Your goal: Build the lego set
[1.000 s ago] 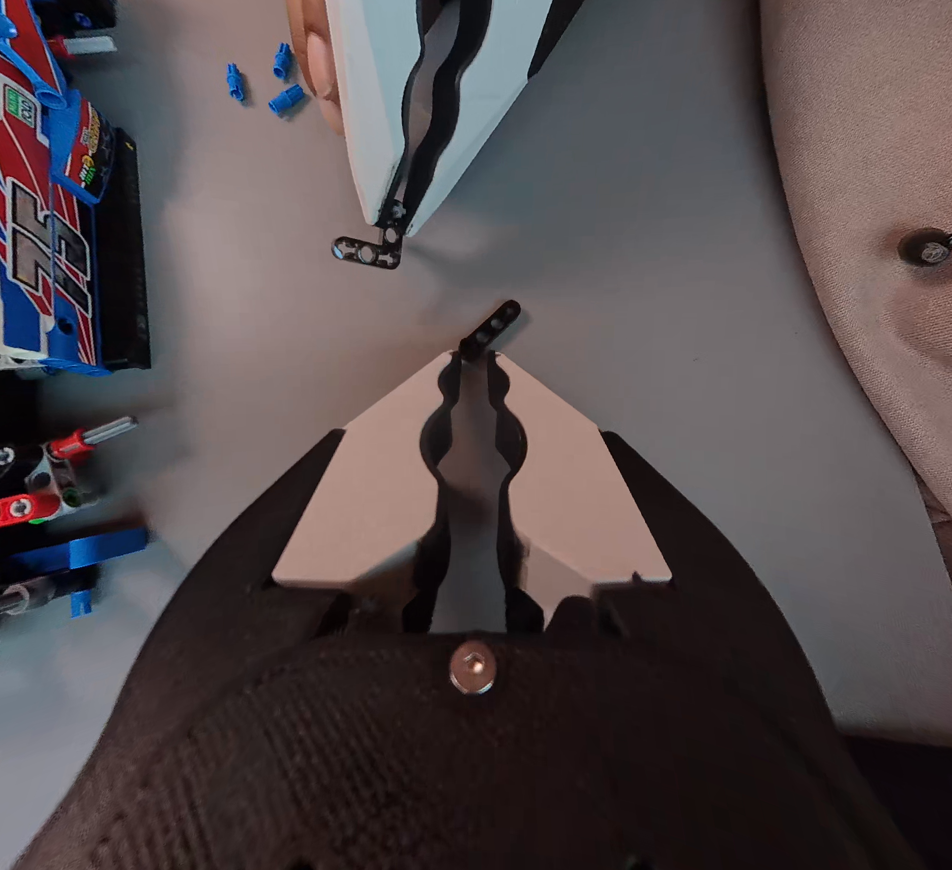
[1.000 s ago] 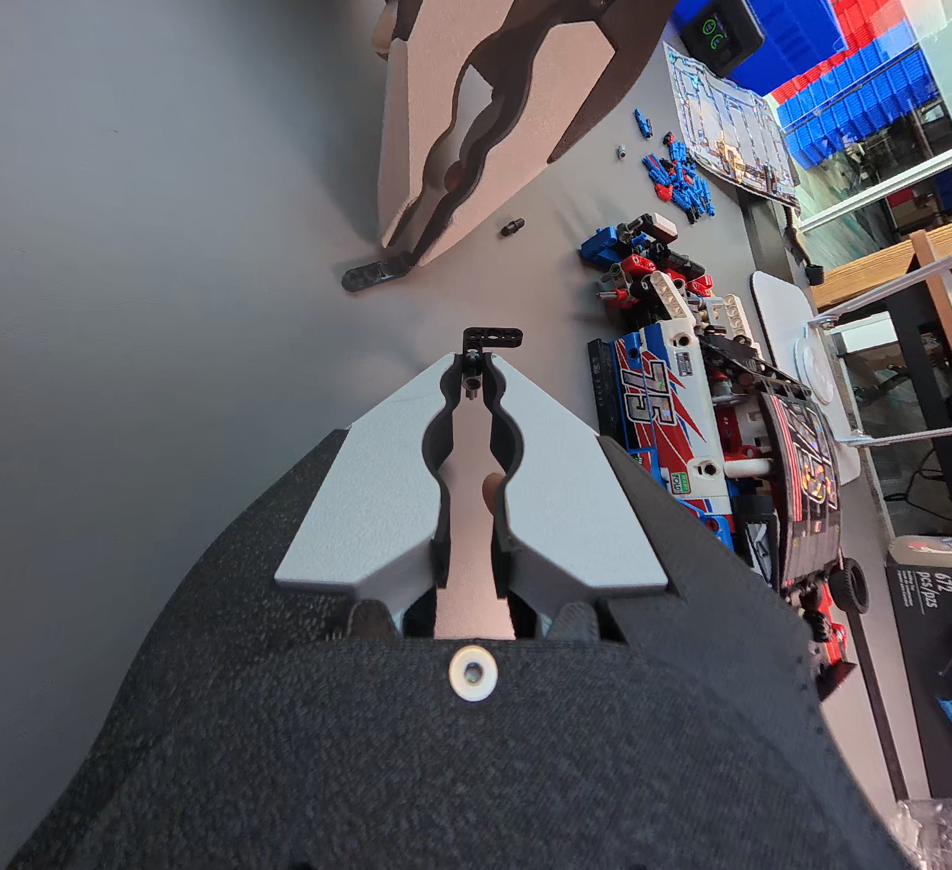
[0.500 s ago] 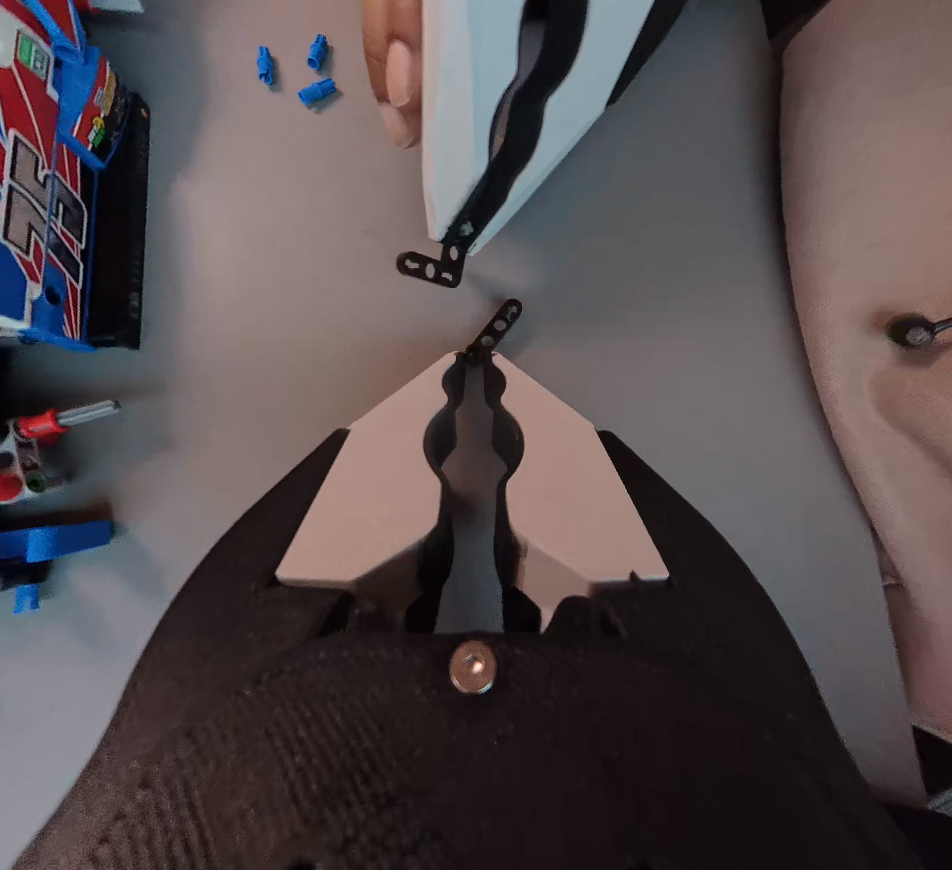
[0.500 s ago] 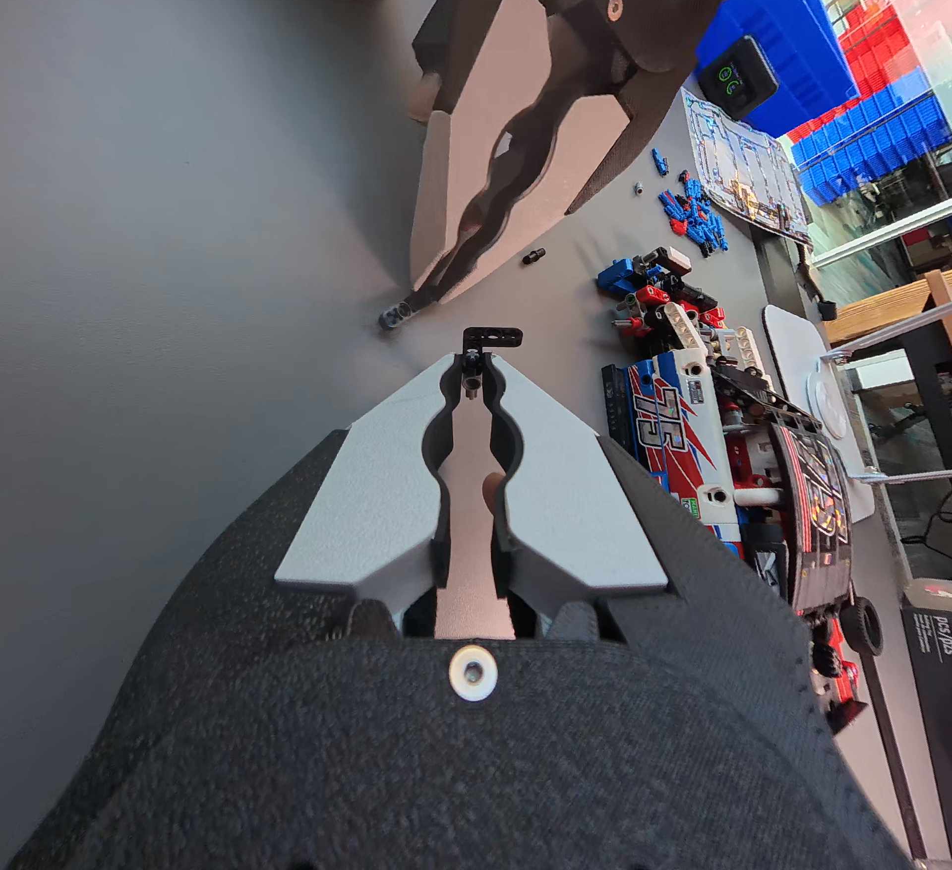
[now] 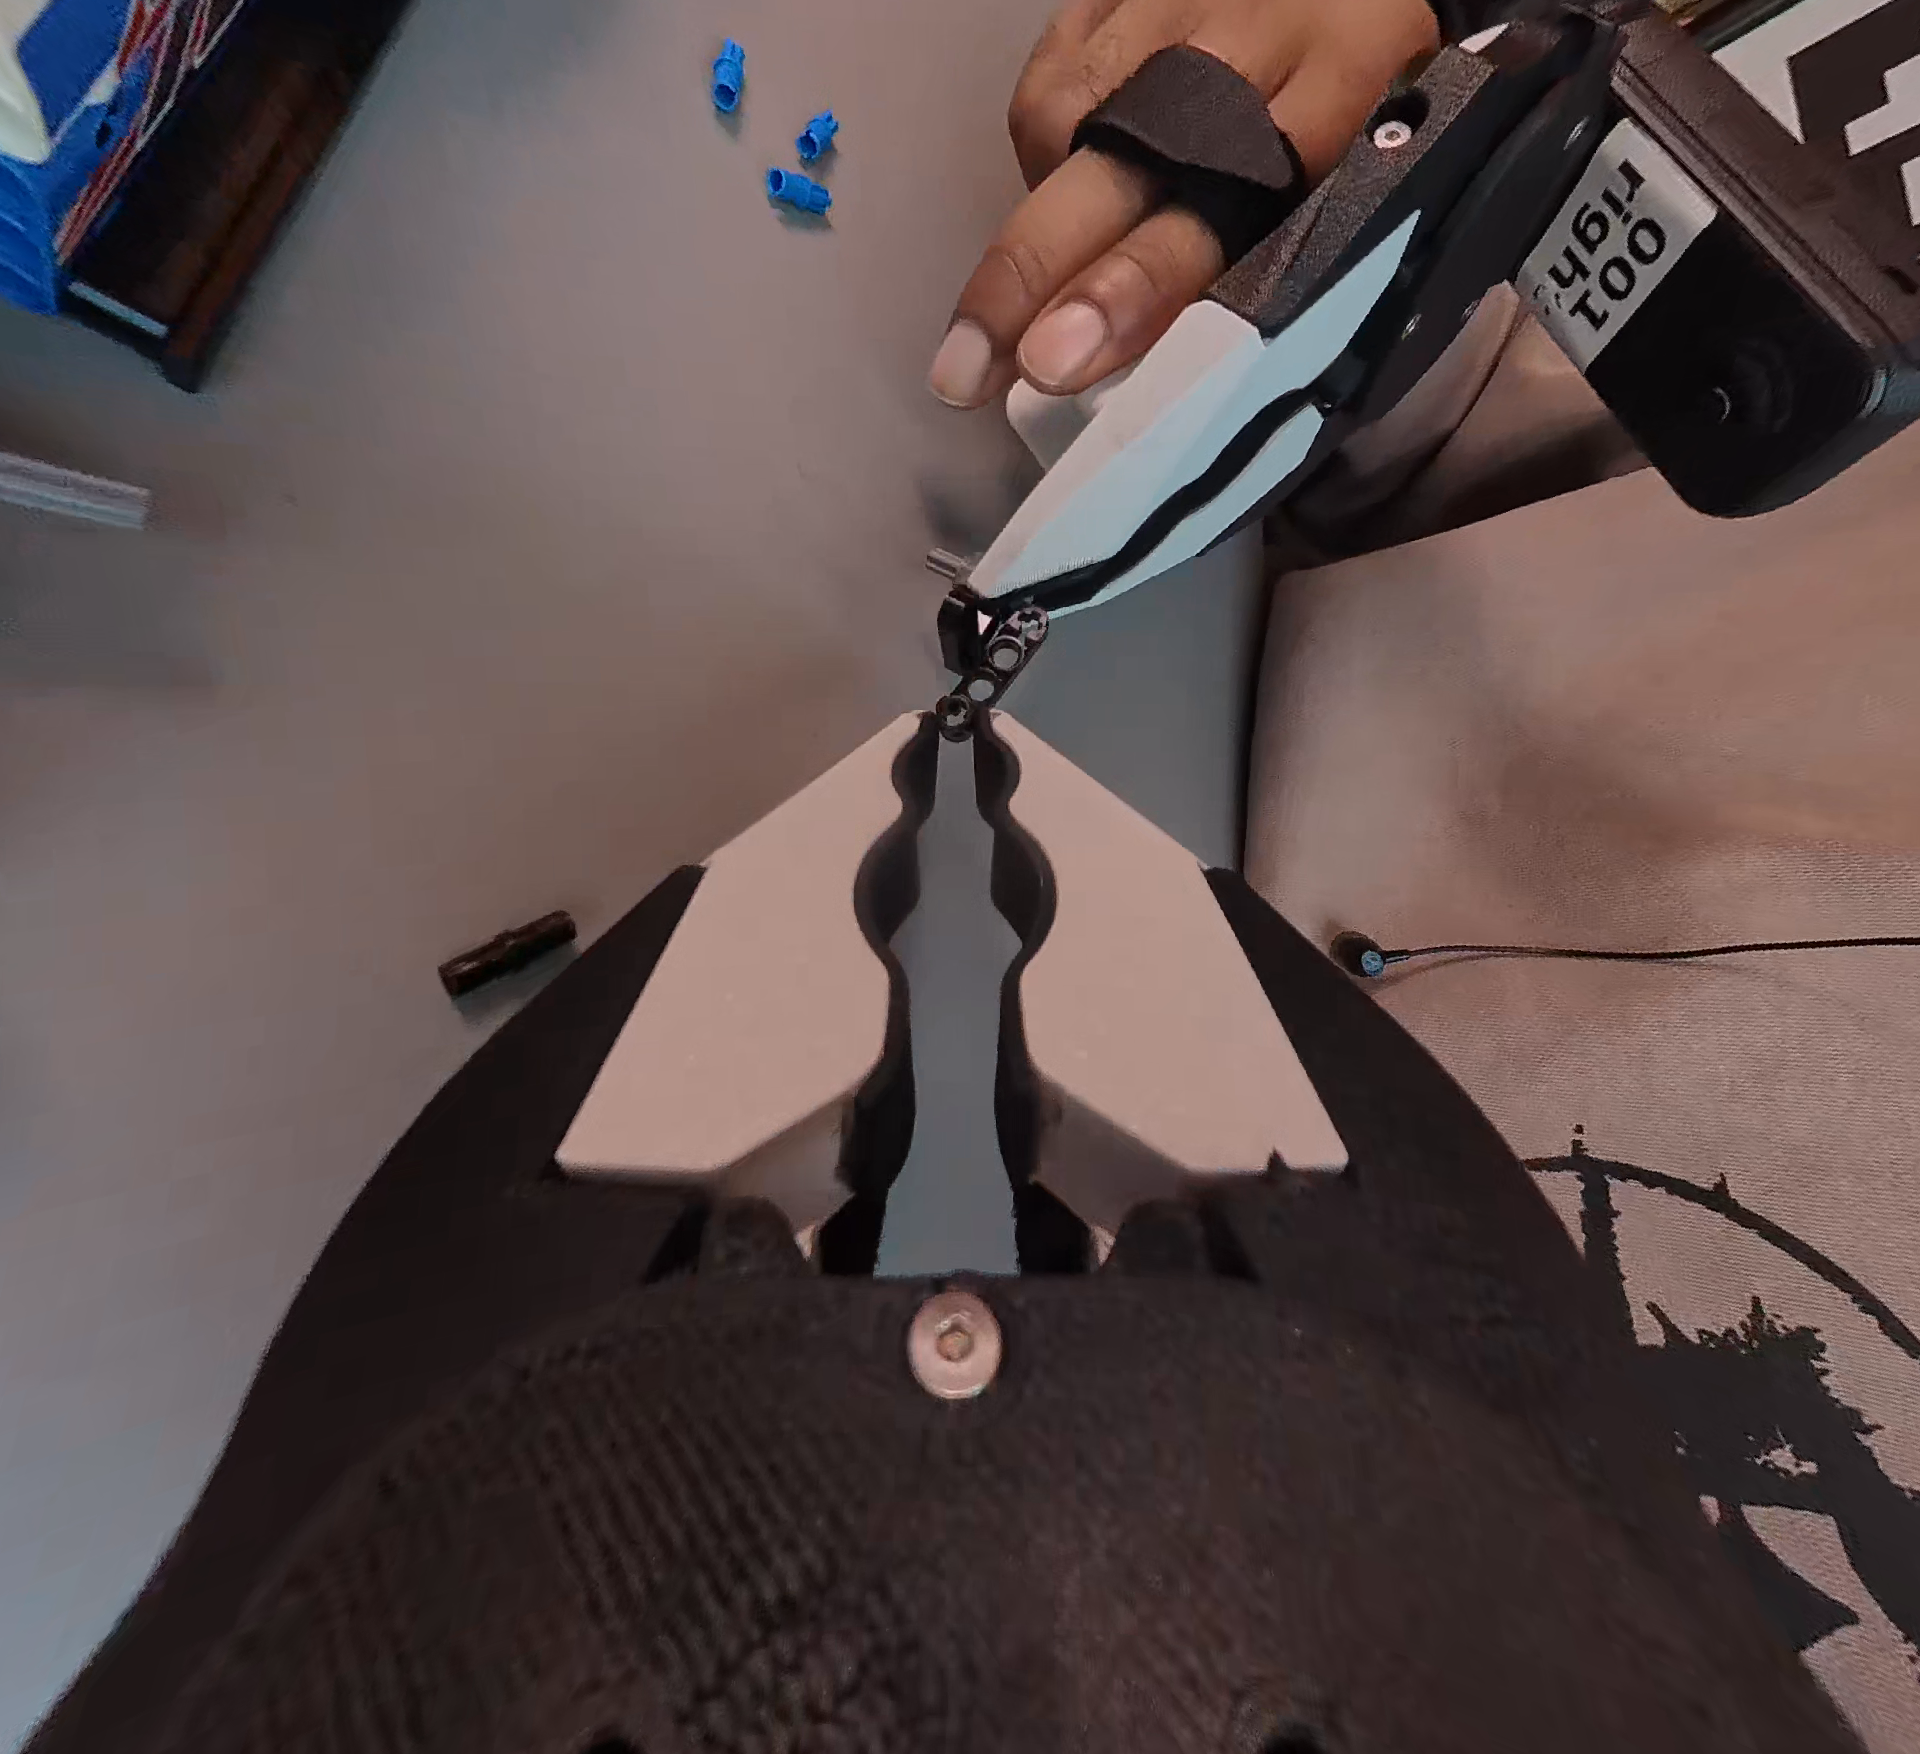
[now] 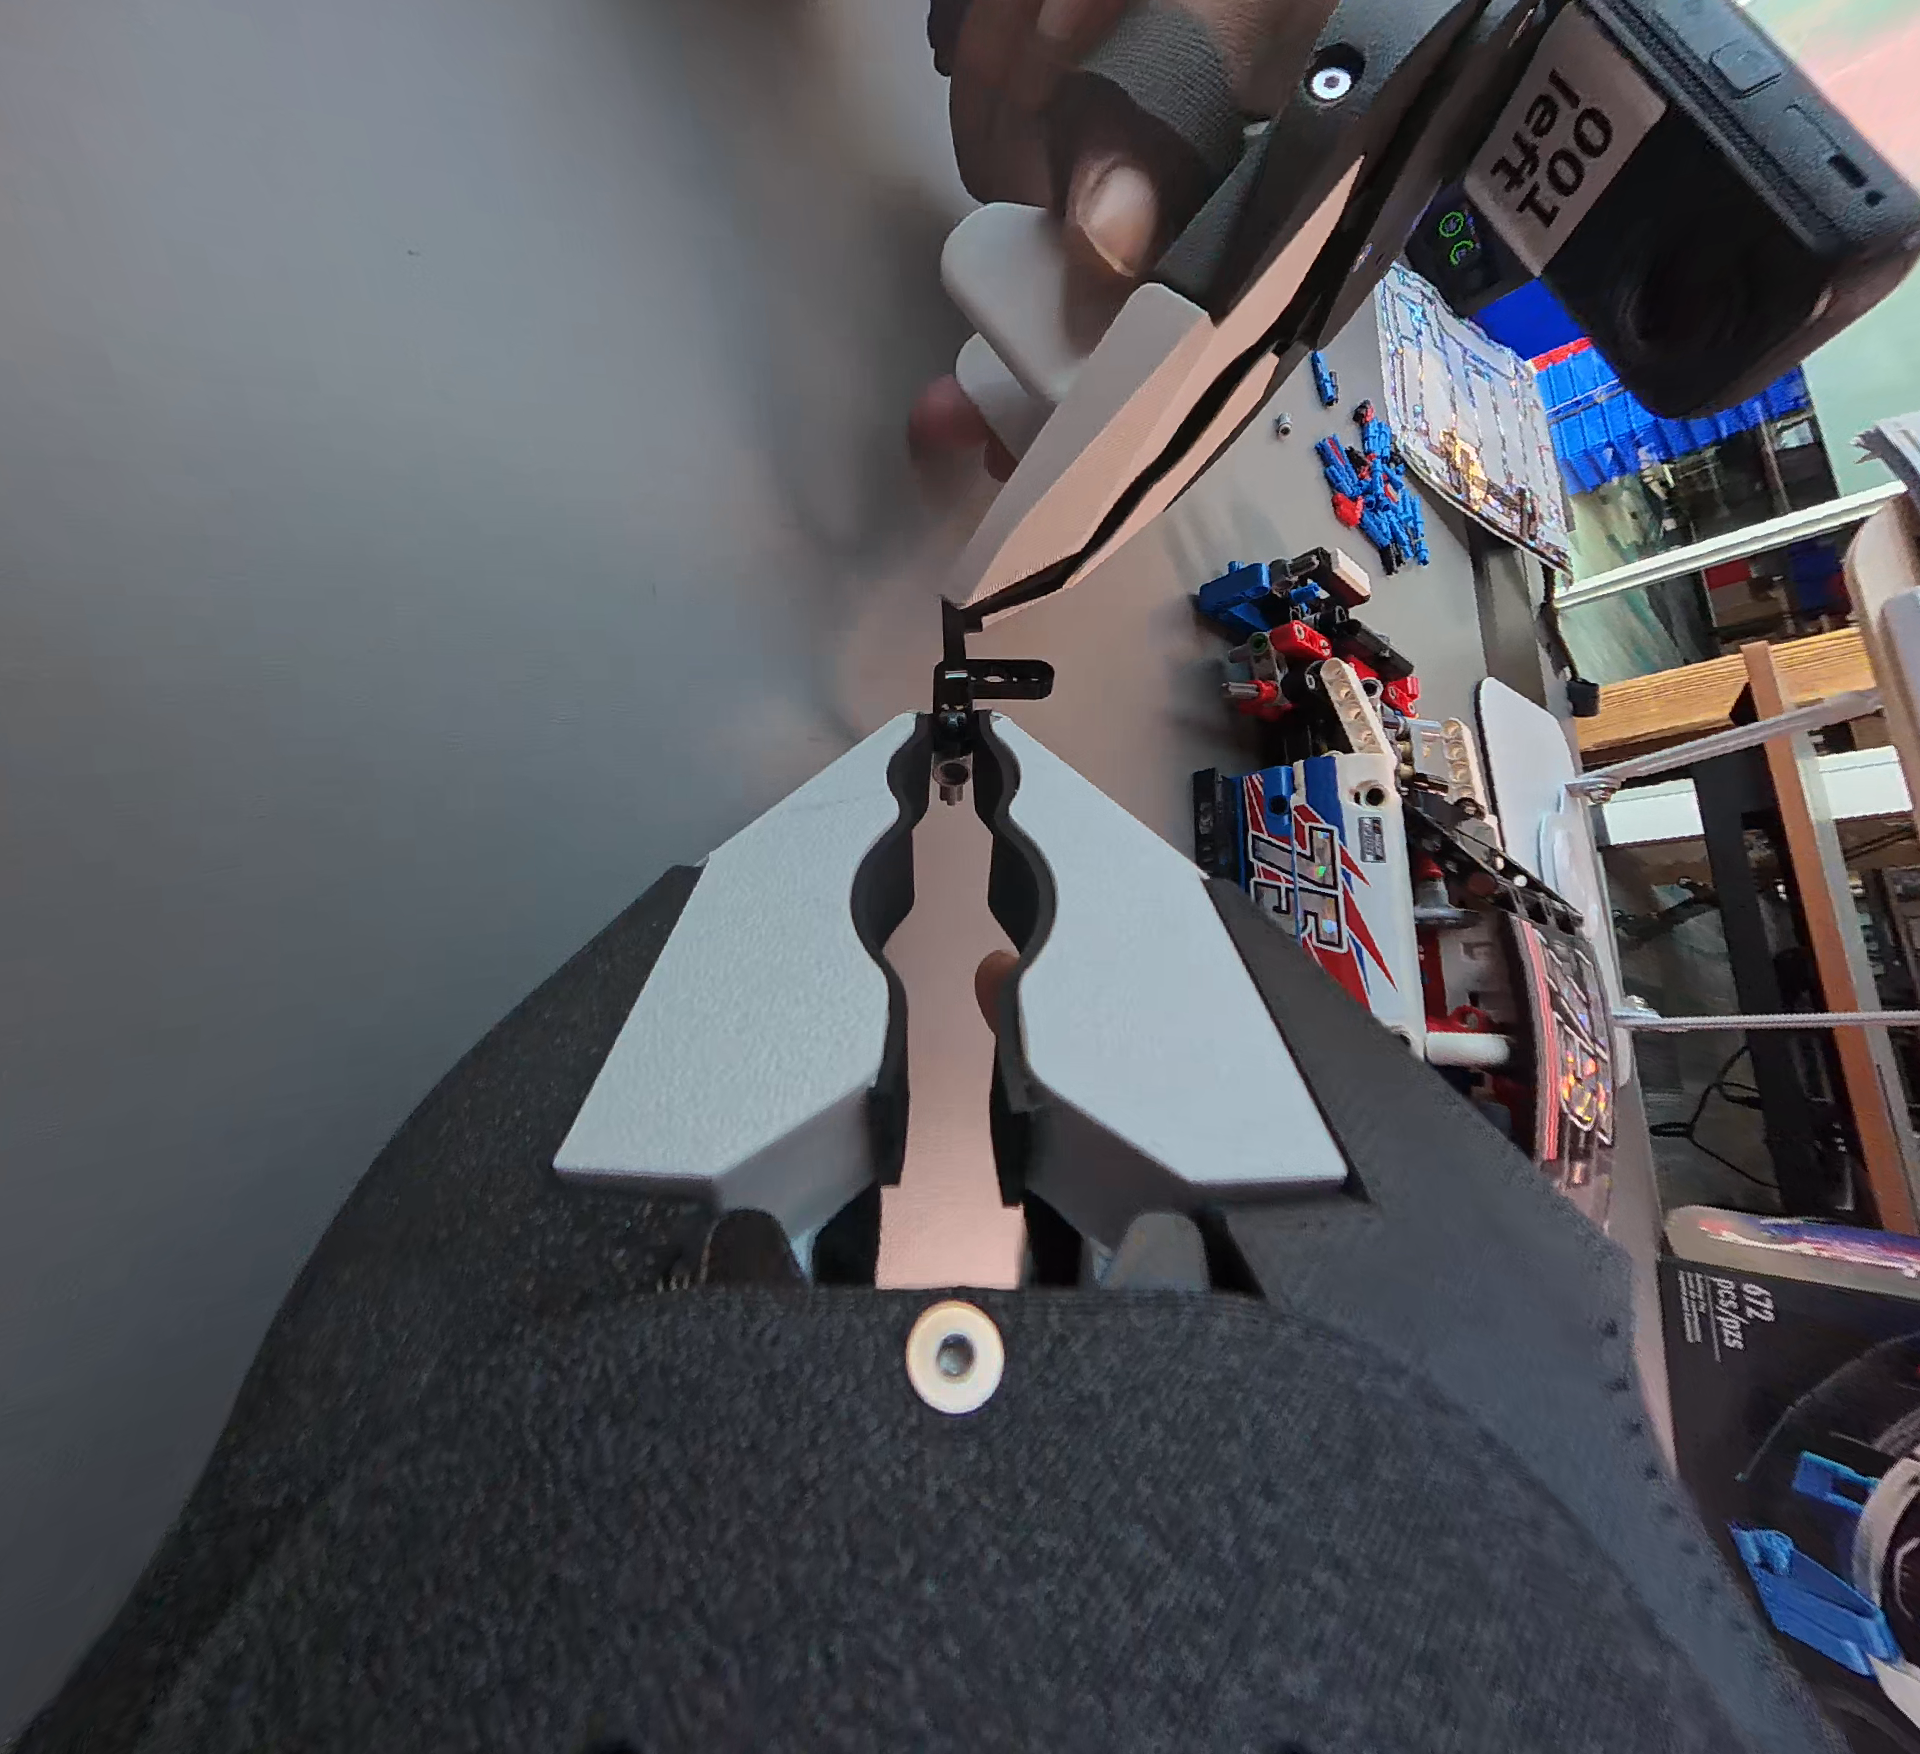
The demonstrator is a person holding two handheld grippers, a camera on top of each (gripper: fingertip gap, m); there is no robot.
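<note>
My left gripper (image 5: pixel 957 717) is shut on a small straight black beam (image 5: pixel 967 694). My right gripper (image 6: pixel 954 719) is shut on a black L-shaped beam (image 6: pixel 989 676). In the left wrist view the right gripper (image 5: pixel 987 605) comes in from the upper right, and its L-shaped beam (image 5: pixel 1006 642) touches the tip of the straight beam. In the right wrist view the left gripper (image 6: pixel 957 605) comes down from the upper right, and its straight beam (image 6: pixel 950 632) meets the L-shaped beam just beyond my fingertips. Both pieces are held above the grey table (image 5: pixel 468 561).
A partly built red, white and blue race car (image 6: pixel 1340 883) lies on the right, with loose parts (image 6: pixel 1299 624), blue pins (image 6: pixel 1371 478) and a booklet (image 6: pixel 1455 416) behind it. Three blue pins (image 5: pixel 800 156), a black pin (image 5: pixel 506 951) and a grey pin (image 5: pixel 940 558) lie on the table. A person's shirt (image 5: pixel 1558 821) is at the right. My two grippers' fingertips are within a few centimetres of each other. My left gripper's tips are some 8 cm from the black pin (image 5: pixel 506 951).
Both grippers have swung toward each other. The straight beam and the L-shaped beam, apart before, now touch tip to tip. Both stay shut on their pieces.
</note>
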